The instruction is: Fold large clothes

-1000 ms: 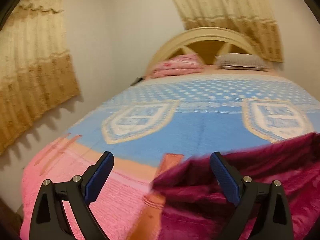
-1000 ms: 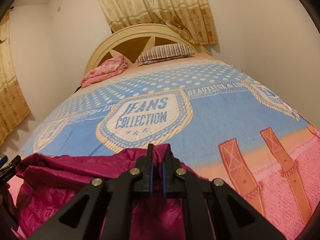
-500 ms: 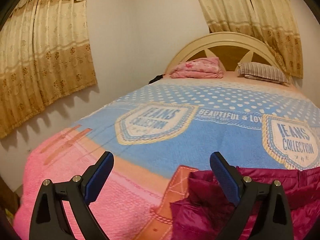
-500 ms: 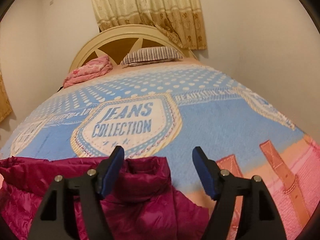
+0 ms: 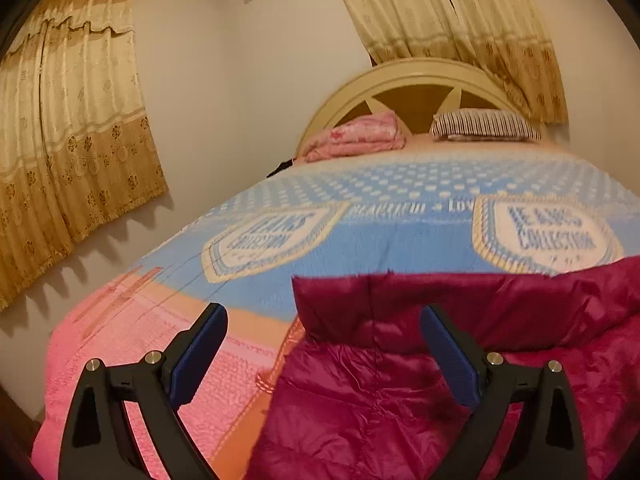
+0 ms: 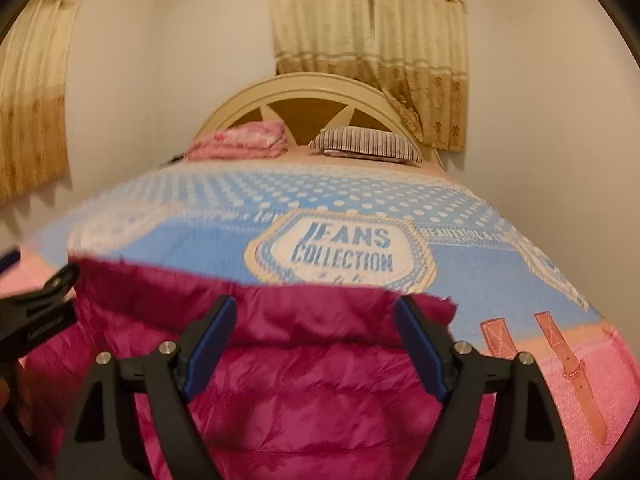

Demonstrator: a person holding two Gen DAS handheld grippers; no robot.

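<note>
A magenta puffer jacket (image 5: 400,392) lies at the near end of the bed, its folded top edge facing the headboard. In the left wrist view my left gripper (image 5: 324,350) stands open over the jacket's left edge, holding nothing. In the right wrist view the jacket (image 6: 312,384) fills the foreground and my right gripper (image 6: 316,340) hovers above it. Its jaws are still opening and the cloth lies below them, not pinched. The left gripper (image 6: 36,304) shows at the left edge of that view.
The bed carries a blue, white and pink blanket (image 6: 344,248) printed "JEANS COLLECTION". A folded pink blanket (image 5: 356,136) and a striped pillow (image 5: 484,126) lie by the cream headboard (image 6: 308,88). Gold curtains (image 5: 72,140) hang on the walls.
My right gripper was shut on the jacket's edge, then let go and opened wide. Both views swung sideways, and the jacket now lies flatter with a straight folded edge.
</note>
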